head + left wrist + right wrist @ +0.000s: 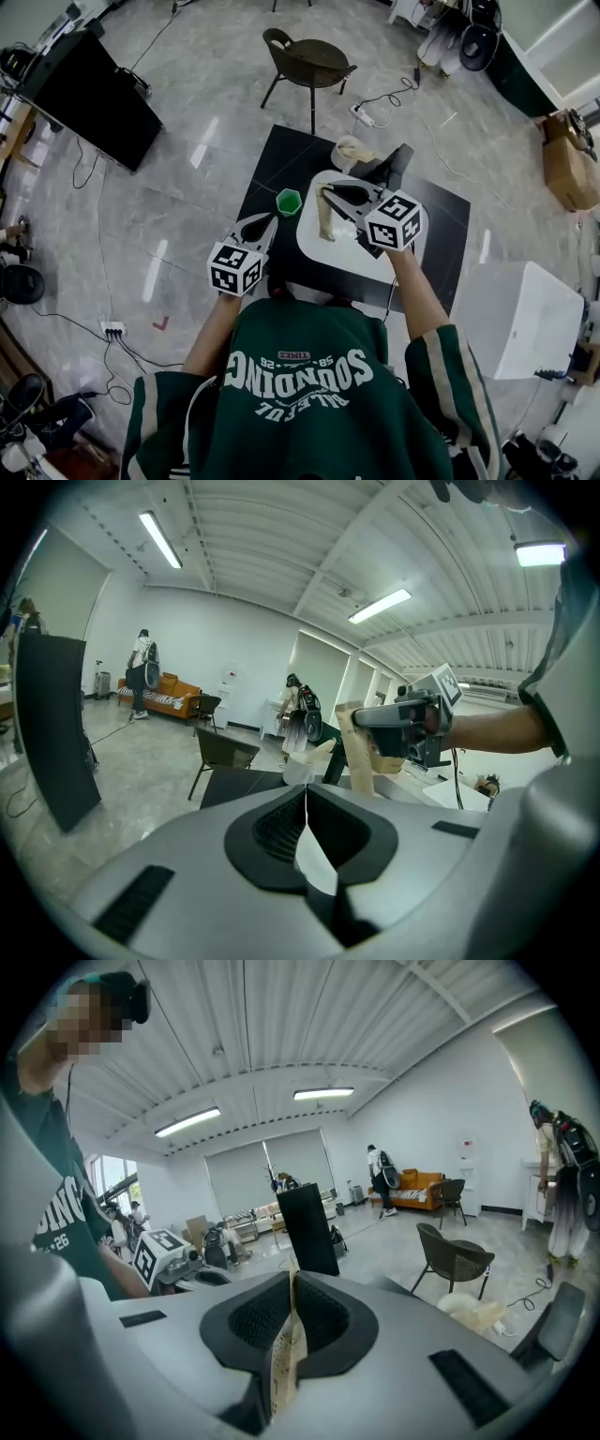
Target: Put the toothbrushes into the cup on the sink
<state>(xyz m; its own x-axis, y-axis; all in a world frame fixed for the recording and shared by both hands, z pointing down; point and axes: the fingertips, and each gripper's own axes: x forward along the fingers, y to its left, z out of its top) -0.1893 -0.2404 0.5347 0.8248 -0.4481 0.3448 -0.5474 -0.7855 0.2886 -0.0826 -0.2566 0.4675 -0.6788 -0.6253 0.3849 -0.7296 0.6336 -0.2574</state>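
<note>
1. The right gripper (328,193) is clamped on a flat beige toothbrush pack (325,217), which hangs over the white sink's (323,251) left rim.
2. The left gripper (270,221) is closed and empty, near the black table's (281,155) front edge.
3. The green cup (289,202) stands just beside the sink's left rim, with open floor (216,103) beyond the table.

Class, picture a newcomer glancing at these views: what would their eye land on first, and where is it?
The right hand-held gripper stands out first, shut on a tan cardboard packet that hangs over the white sink on the black table. Just left of the sink sits a bright green cup, and the left hand-held gripper hovers shut and empty nearer the person's green jersey.
</note>
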